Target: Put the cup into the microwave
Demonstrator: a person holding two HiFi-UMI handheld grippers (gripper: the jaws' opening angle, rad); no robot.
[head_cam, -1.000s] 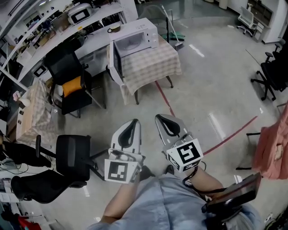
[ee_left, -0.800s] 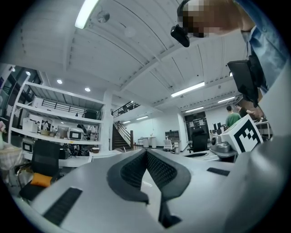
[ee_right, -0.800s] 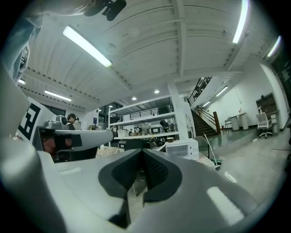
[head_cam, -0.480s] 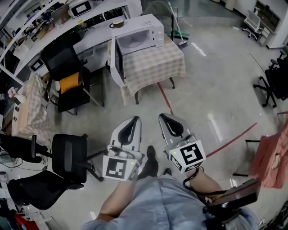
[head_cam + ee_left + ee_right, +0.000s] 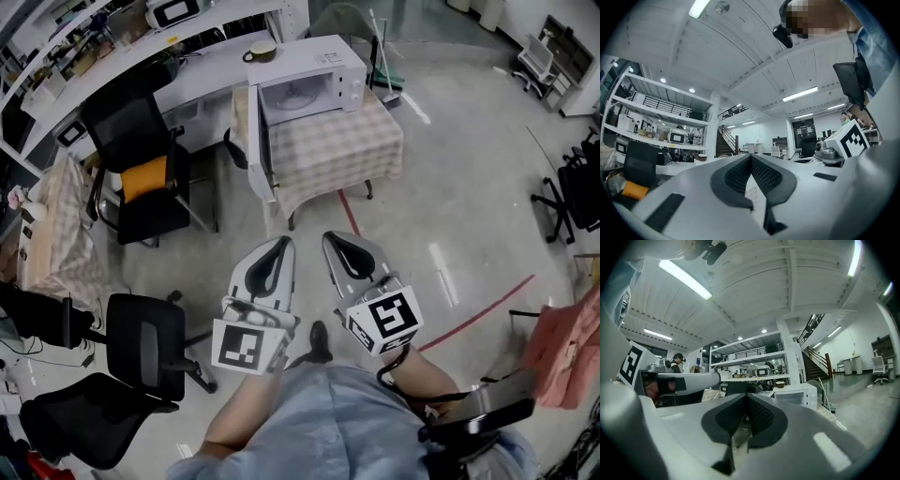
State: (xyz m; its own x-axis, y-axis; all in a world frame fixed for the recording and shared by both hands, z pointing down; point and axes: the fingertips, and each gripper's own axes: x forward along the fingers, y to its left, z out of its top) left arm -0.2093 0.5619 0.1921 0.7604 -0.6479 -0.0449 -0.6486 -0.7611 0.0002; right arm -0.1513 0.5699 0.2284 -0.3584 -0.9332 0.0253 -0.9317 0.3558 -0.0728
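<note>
- Tan round cup (image 5: pixel 262 51) with a darker rim. It is small in the head view, so finer detail is not readable.
- Cup stands on the white counter (image 5: pixel 202 80), just beside the rear left corner of the microwave (image 5: pixel 319 54), well apart from both grippers.
- Cup is upright with its mouth up and its long axis vertical. A dark handle seems to point toward the picture's left.
- Left gripper (image 5: pixel 280 242): jaws pressed together at the tips with nothing between them, aimed level toward the microwave.
- Microwave door (image 5: pixel 255 141) hangs open on the left, and the cavity faces the person. The unit sits on a table with a checked cloth (image 5: pixel 347 155).
- Right gripper (image 5: pixel 329 240): jaws pressed together and empty, alongside the left one.
- Compared with a second ago, the microwave, table and cup appear larger and further right in the head view. The grippers are still side by side, still closed.
</note>
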